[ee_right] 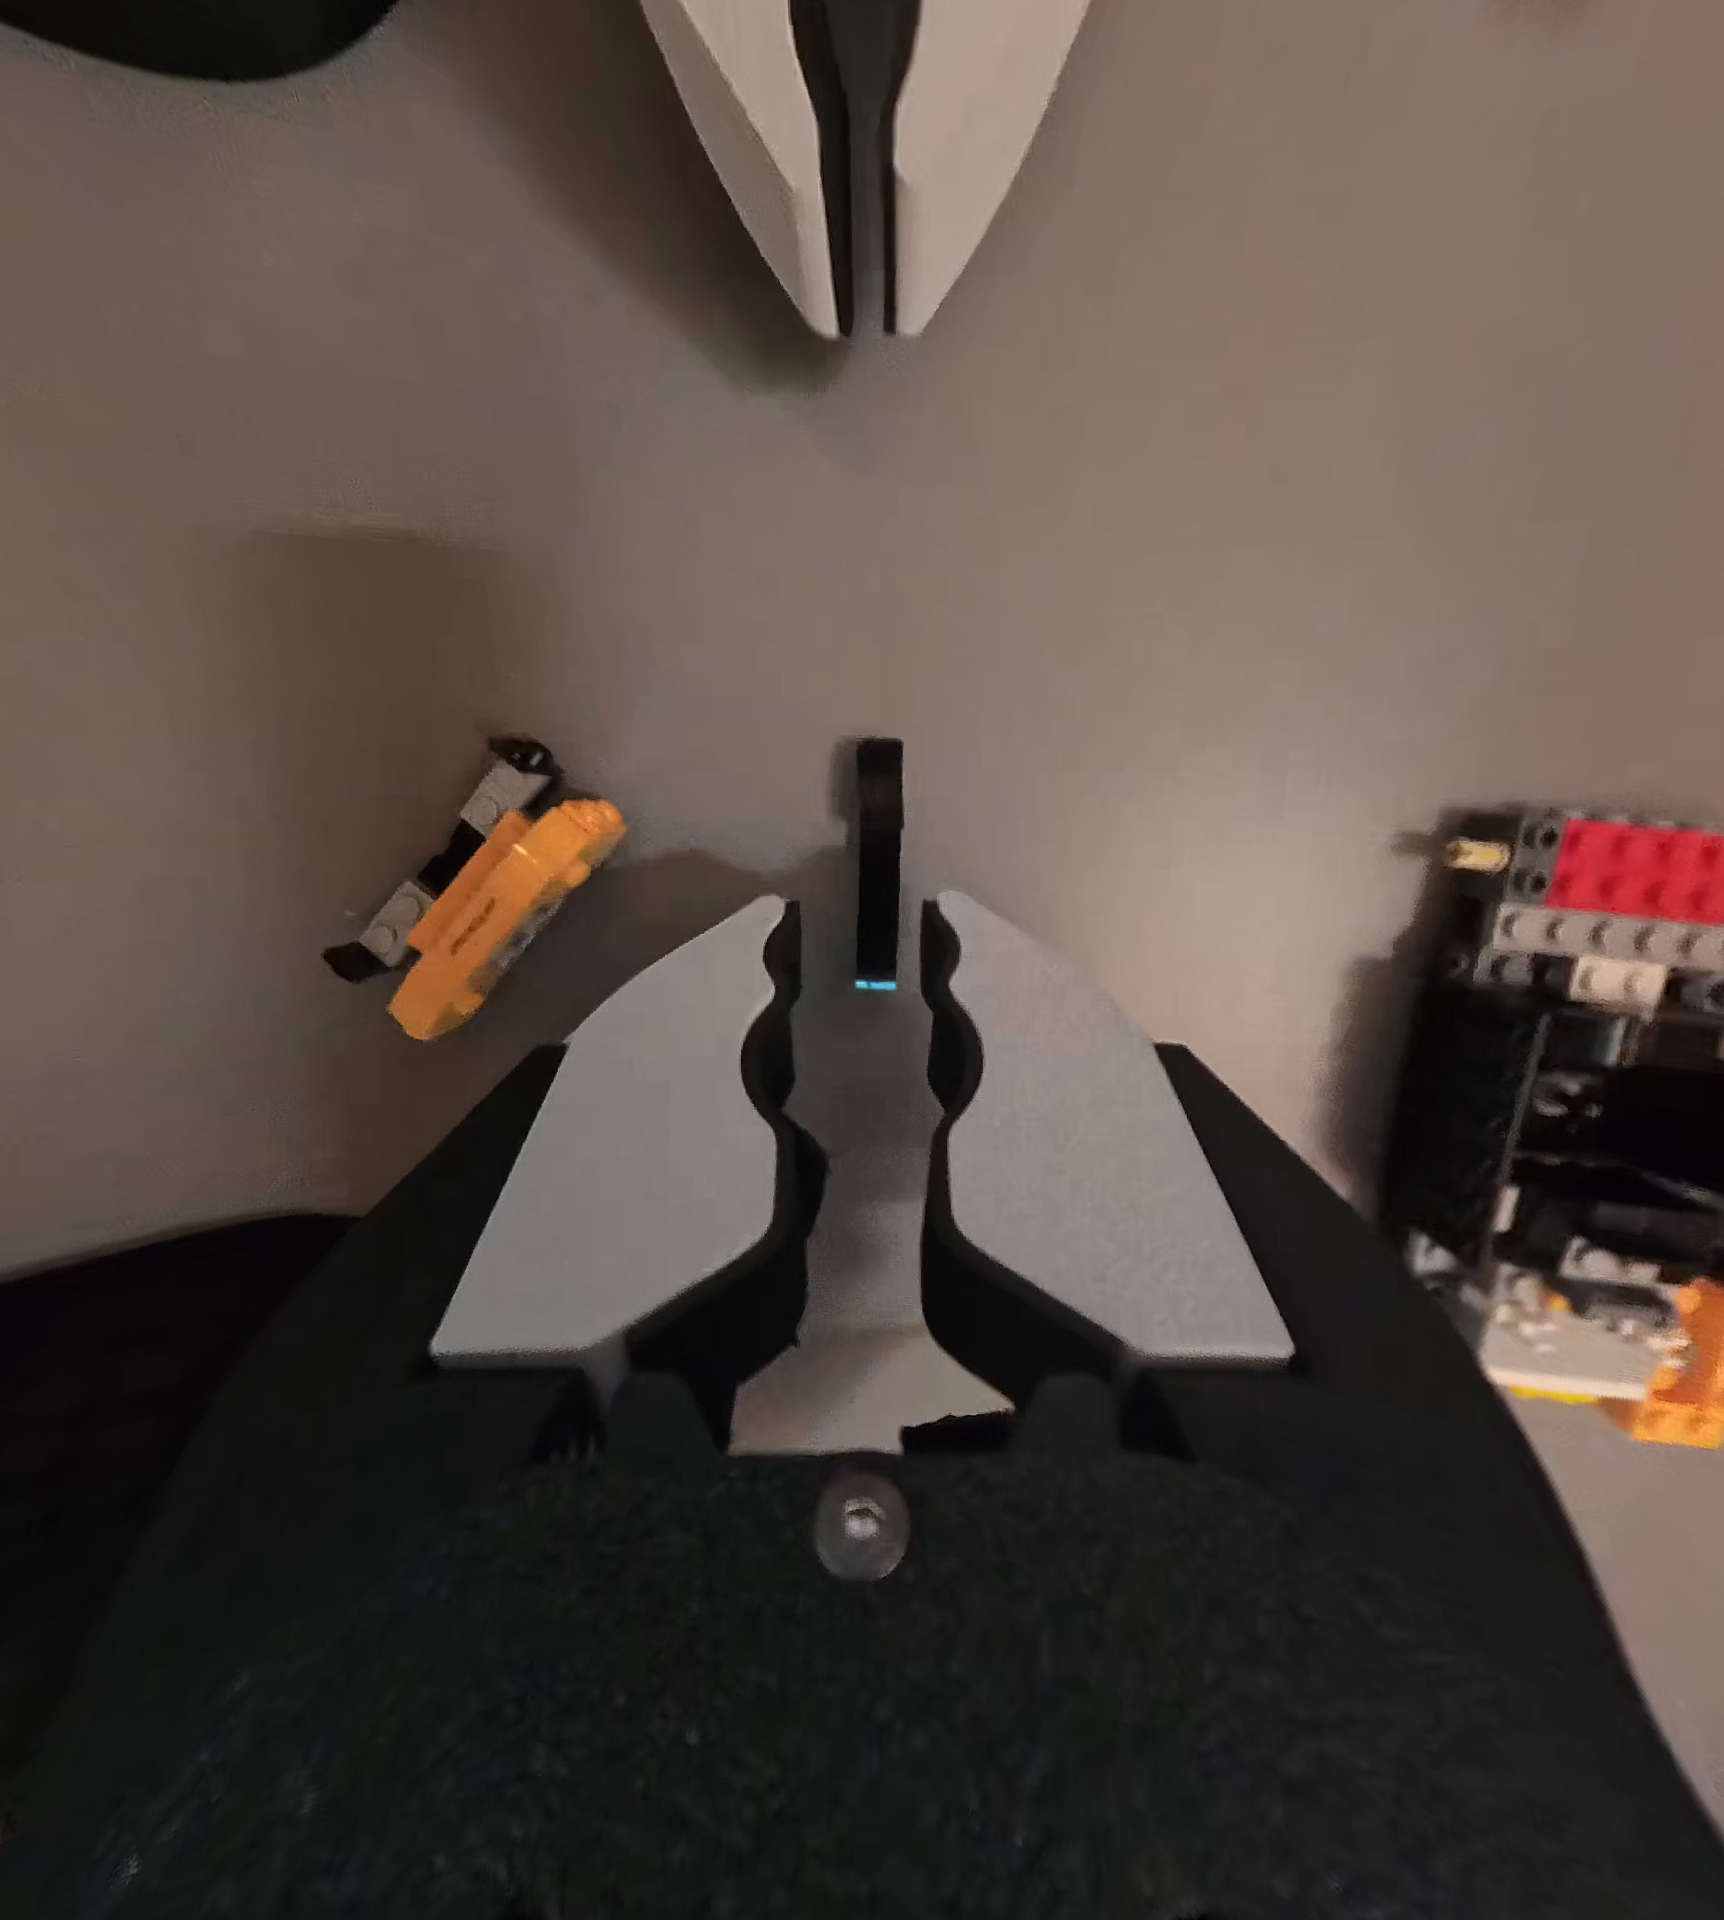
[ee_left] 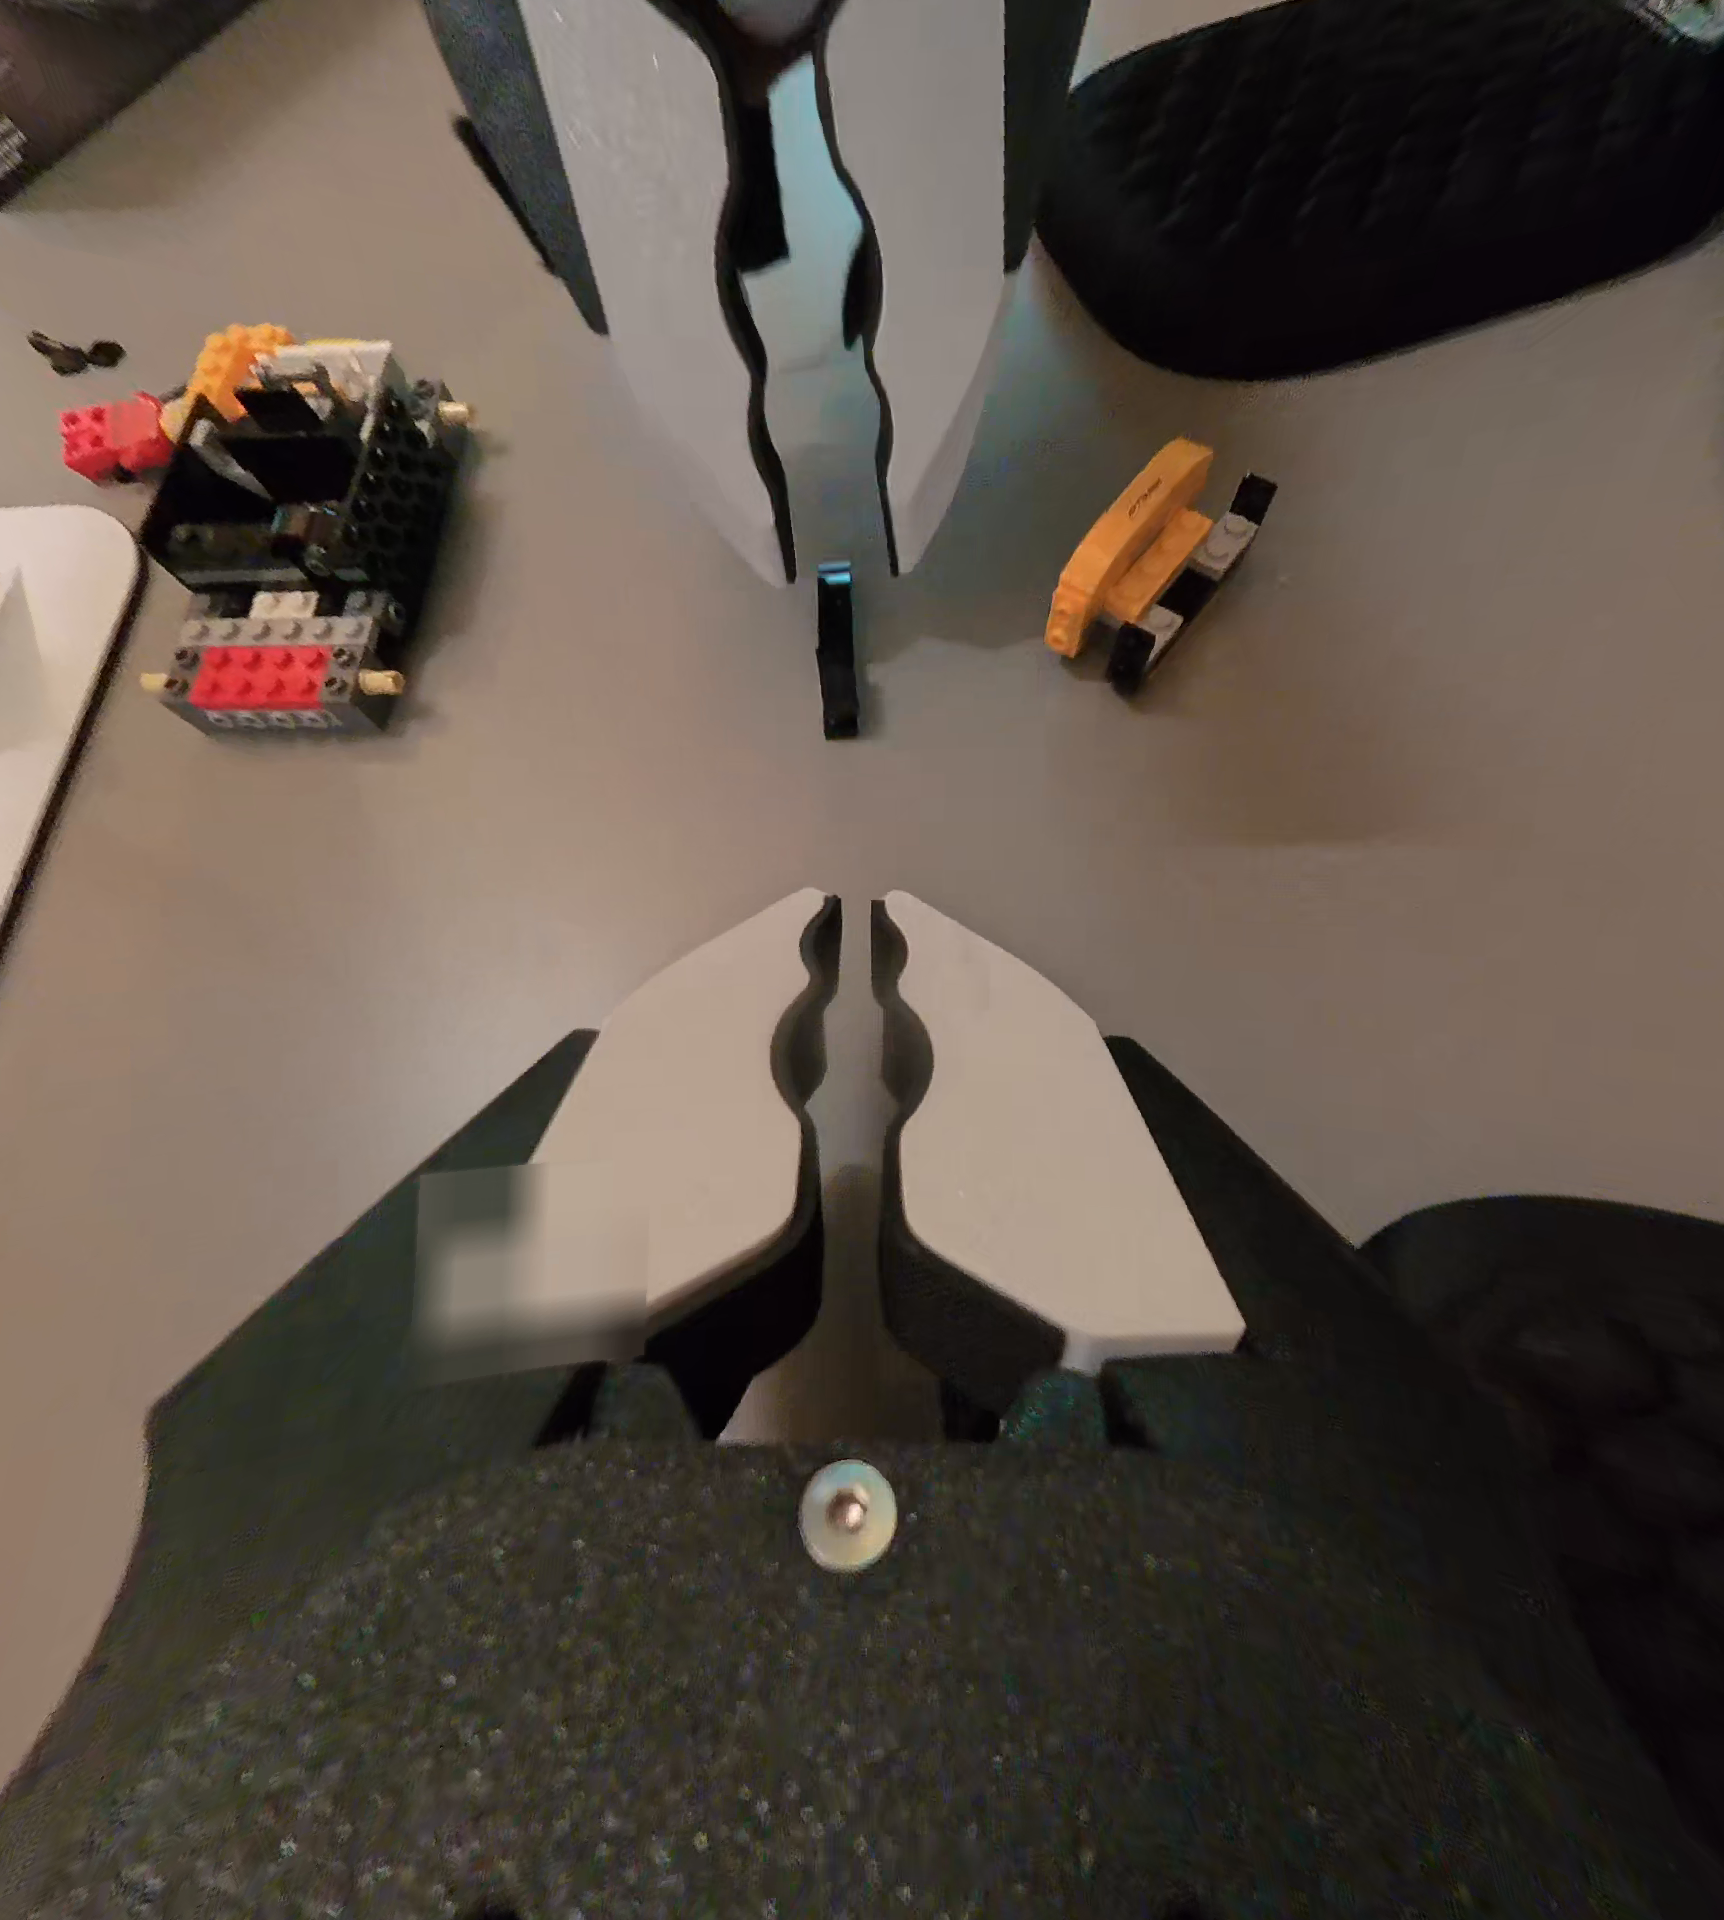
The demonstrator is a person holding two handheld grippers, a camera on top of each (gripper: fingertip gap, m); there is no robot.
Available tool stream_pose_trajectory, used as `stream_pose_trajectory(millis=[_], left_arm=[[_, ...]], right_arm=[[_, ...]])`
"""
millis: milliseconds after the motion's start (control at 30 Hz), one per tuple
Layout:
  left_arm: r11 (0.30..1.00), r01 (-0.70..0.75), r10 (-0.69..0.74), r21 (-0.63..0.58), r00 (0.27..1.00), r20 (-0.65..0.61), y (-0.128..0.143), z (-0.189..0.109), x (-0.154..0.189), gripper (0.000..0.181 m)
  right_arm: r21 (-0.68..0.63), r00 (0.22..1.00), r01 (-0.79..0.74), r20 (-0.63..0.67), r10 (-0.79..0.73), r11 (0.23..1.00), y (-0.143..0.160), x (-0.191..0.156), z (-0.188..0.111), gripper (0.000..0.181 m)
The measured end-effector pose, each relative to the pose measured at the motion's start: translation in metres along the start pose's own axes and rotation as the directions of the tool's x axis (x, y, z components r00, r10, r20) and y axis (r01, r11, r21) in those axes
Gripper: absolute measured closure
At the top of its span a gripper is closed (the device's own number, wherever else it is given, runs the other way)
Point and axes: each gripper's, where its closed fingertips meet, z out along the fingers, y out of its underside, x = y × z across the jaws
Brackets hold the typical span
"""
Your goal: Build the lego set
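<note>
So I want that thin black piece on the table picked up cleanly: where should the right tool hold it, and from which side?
Judging by its pose, grip the slim black piece across its narrow flat sides at the near end, coming along its length. It already lies in line with the open right tool.

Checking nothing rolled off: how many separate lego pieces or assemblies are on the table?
4: black piece at the right gripper tips, orange assembly, big black build, small black bit beyond it. More may be hidden.

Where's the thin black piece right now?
The black piece lies on the table, its near end between the open right gripper tips.
</note>
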Motion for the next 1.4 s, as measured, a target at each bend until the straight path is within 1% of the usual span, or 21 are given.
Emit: stream_pose_trajectory(millis=[133,333,500,567,933,1033,1133,1233,1300,1400], left_arm=[[0.999,-0.009,0.009,0.041,1.000,0.015,-0.008,0.003,0.000,0.176],[0.995,-0.049,0.045,0.090,0.998,0.047,-0.023,0.006,0.001,0.174],[0.992,-0.065,0.060,0.105,0.997,0.050,-0.027,0.011,0.004,0.173],[0.992,-0.068,0.063,0.108,0.997,0.047,-0.028,0.012,0.005,0.173],[0.991,-0.107,0.101,0.086,0.992,0.070,-0.028,0.015,0.006,0.172],[0.992,-0.102,0.094,0.079,0.991,0.099,-0.028,0.015,0.001,0.173],[0.997,-0.055,0.048,0.047,0.989,0.139,-0.024,0.019,-0.008,0.173],[1.000,-0.003,0.003,-0.004,0.987,0.158,-0.016,0.028,-0.014,0.172],[0.999,0.032,-0.027,-0.031,0.986,0.165,-0.013,0.033,-0.016,0.172],[0.992,0.097,-0.084,-0.077,0.984,0.157,-0.010,0.042,-0.018,0.168]], right_arm=[[0.132,0.999,-0.044,-0.027,0.047,0.990,0.005,0.002,0.006,0.159],[0.206,0.999,-0.042,-0.012,0.046,0.978,0.006,0.004,0.011,0.160],[0.208,1.000,-0.003,-0.008,0.005,0.978,0.004,0.002,0.014,0.167],[0.212,1.000,0.002,-0.002,-0.002,0.977,0.003,0.001,0.015,0.173],[0.212,1.000,0.017,0.008,-0.019,0.977,0.004,-0.001,0.014,0.173],[0.214,1.000,0.015,0.002,-0.016,0.977,0.005,-0.002,0.009,0.173],[0.207,1.000,0.015,-0.025,-0.010,0.978,0.008,0.001,0.004,0.173],[0.175,0.999,0.018,-0.048,-0.010,0.984,0.013,0.004,0.006,0.173],[0.163,0.999,0.023,-0.051,-0.014,0.986,0.014,0.004,0.009,0.173],[0.165,0.999,0.024,-0.052,-0.016,0.986,0.015,0.005,0.006,0.167]])
